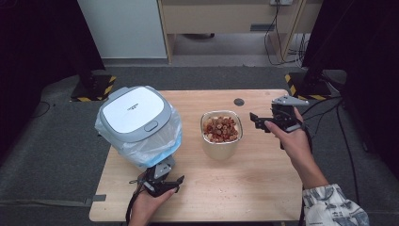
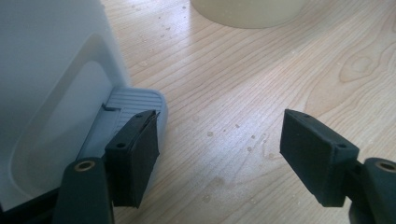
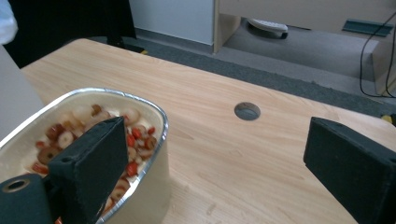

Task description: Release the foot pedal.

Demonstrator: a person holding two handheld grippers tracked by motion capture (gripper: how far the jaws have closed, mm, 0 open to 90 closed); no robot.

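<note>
Bin pedal [image 2: 135, 100] beside left fingers [image 2: 133, 158] — spread.

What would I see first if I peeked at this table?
Probably the big white pedal bin with its blue bag, on the table's left side. Next, the metal-rimmed tub of red and pale snack rings in the middle. An open hand-held gripper waits by each: left at the bin's pedal, right beside the tub.

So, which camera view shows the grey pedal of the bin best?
The left gripper view: the ribbed grey pedal lies close, just beyond one gripper jaw. In the high view, the pedal is small, partly behind the left gripper. The right gripper view looks toward the food container instead.
</note>
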